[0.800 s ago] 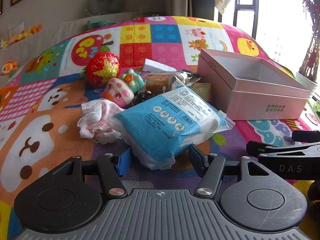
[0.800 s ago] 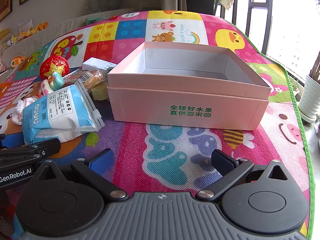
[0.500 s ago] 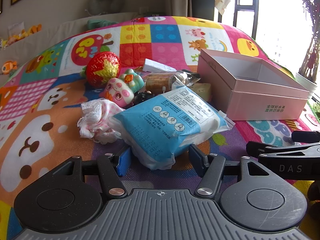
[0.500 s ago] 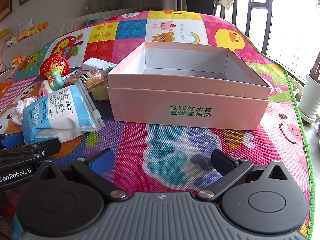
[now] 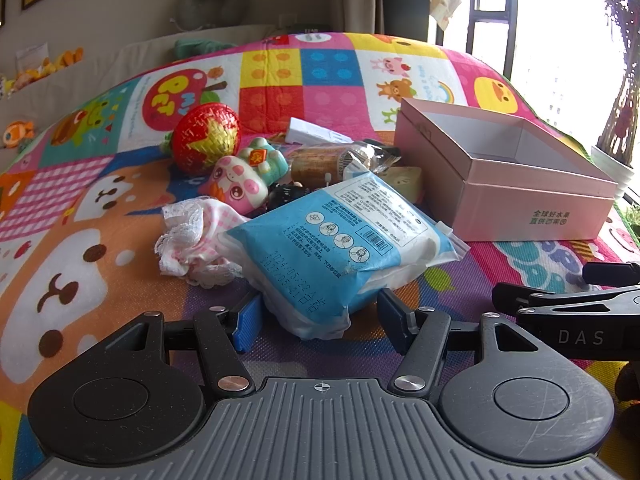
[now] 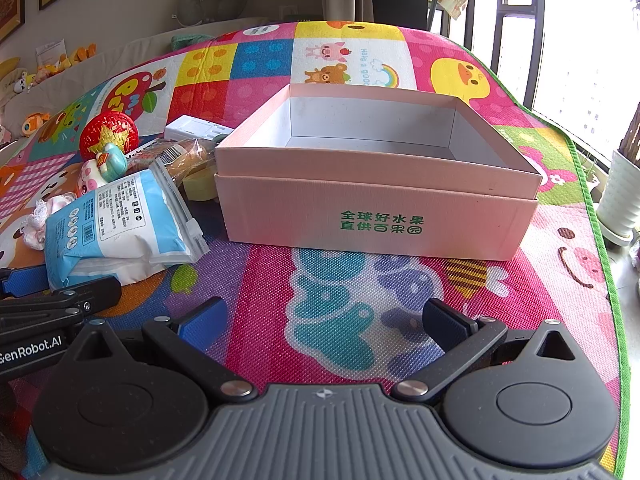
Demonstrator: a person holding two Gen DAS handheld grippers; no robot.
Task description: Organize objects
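The soft blue-and-white plastic packet point(image 5: 340, 248) is seen mid-frame, long axis running lower left to upper right, near corner between the left gripper point(image 5: 318, 318) fingers, which aren't quite clamped. The right gripper point(image 6: 324, 326) is spread wide over bare mat, below the open pink cardboard box point(image 6: 376, 208).

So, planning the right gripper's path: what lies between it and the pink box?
Nothing: in the right wrist view only bare play mat lies between the open right gripper and the pink box.
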